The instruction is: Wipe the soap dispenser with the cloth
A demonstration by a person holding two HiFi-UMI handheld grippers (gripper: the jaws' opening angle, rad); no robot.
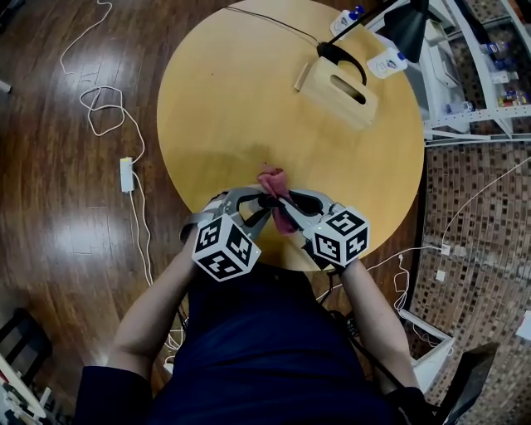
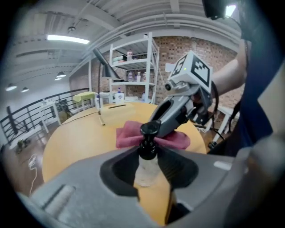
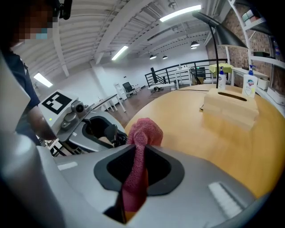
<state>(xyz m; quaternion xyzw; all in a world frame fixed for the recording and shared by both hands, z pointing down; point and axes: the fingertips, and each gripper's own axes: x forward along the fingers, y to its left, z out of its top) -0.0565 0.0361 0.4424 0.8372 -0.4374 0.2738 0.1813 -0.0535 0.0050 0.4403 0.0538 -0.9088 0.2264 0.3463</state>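
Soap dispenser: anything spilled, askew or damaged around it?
Nothing stands out. The soap dispenser is gripped in the left tongs, the pink cloth in the right tongs, and the table shows no spill.

Long white ceiling strip lamps (image 3: 180, 13) give bright, even light with only faint, soft shadows. The dark glossy wooden floor (image 1: 79, 236) carries pale patches of glare, and the round light-wood table (image 1: 241, 108) shows a mild sheen. The head view is sharp. Both gripper views bulge fisheye-fashion and darken at the corners, and the grey left gripper (image 2: 147, 162) and right gripper (image 3: 136, 167) are blurred close up.
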